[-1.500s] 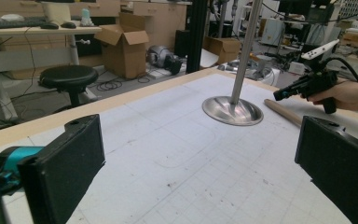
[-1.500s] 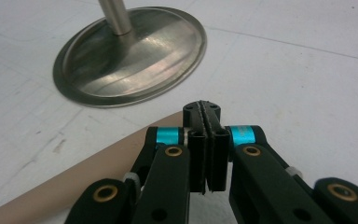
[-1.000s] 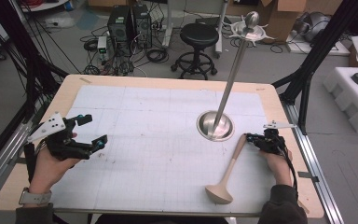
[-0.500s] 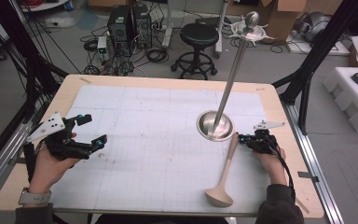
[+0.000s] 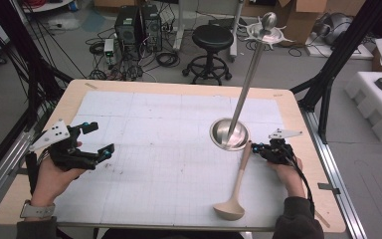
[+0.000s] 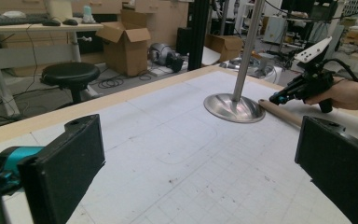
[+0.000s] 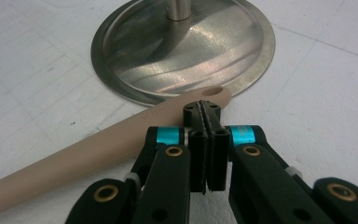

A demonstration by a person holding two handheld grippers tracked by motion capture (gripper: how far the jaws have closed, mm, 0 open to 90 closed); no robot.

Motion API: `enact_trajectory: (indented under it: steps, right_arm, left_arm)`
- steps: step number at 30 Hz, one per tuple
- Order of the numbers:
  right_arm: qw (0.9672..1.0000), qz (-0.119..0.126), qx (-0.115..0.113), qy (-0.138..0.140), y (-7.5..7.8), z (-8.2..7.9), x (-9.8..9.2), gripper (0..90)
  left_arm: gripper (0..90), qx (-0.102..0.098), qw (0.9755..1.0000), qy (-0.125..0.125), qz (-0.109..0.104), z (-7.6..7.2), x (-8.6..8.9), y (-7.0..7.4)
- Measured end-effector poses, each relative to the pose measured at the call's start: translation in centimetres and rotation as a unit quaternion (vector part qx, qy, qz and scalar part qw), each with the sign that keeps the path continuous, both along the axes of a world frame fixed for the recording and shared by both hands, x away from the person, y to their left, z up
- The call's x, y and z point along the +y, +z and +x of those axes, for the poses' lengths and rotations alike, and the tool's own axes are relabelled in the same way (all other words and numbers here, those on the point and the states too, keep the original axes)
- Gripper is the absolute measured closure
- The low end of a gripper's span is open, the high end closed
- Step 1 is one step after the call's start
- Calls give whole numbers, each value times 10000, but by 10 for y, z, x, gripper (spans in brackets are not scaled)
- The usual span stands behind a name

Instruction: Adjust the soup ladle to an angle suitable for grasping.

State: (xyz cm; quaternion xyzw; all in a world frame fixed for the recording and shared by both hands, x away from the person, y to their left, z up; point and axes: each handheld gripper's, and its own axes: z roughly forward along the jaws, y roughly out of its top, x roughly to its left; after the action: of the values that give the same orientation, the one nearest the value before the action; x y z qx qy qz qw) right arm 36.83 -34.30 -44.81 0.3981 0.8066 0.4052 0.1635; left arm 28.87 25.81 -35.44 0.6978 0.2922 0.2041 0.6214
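A beige wooden ladle (image 5: 236, 181) lies on the white gridded mat, bowl toward the near edge, handle end beside the steel stand's round base (image 5: 229, 133). My right gripper (image 5: 256, 147) is shut, its tips resting against the handle's end near the hanging hole (image 7: 212, 92); nothing shows between the jaws. In the right gripper view the handle (image 7: 74, 158) runs left under my right gripper (image 7: 203, 109), with the base (image 7: 182, 51) just beyond. My left gripper (image 5: 102, 138) is held open at the table's left, nothing in it. Past its wide jaws (image 6: 200, 158) the left gripper view takes in the base (image 6: 233, 107) and right gripper (image 6: 275, 98).
The stand's tall pole (image 5: 246, 79) rises from the base to a hook crown (image 5: 267, 31). A wooden table rim (image 5: 179, 84) borders the mat. Beyond the far edge stand a black stool (image 5: 211, 37) and computer gear with cables (image 5: 134, 30).
My right gripper has moved left to the ladle handle's end, and the handle end has shifted slightly left toward the stand base. The left gripper has stayed put.
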Motion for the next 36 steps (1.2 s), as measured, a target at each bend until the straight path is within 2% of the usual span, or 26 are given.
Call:
enact_trajectory:
  steps: [4,8,13,25,28,36]
  right_arm:
    - [10000,8,18,18,-1,0,1,897]
    - [9998,-23,36,181,-1,-1,7,898]
    - [9998,-81,-7,162,-1,-1,9,897]
    - [9996,74,-132,219,1,-4,14,898]
    - [9997,150,-79,202,1,-4,15,898]
    - [9999,91,5,106,0,-6,16,899]
  left_arm:
    - [18,-1,10000,-1,17,0,0,0]
    - [18,1,10000,-3,16,1,0,0]
    - [18,2,10000,4,-12,1,0,0]
    - [18,21,10000,-4,17,2,-1,-1]
    - [18,30,10000,-11,34,2,-1,-1]
    - [18,36,10000,-20,56,3,-1,-2]
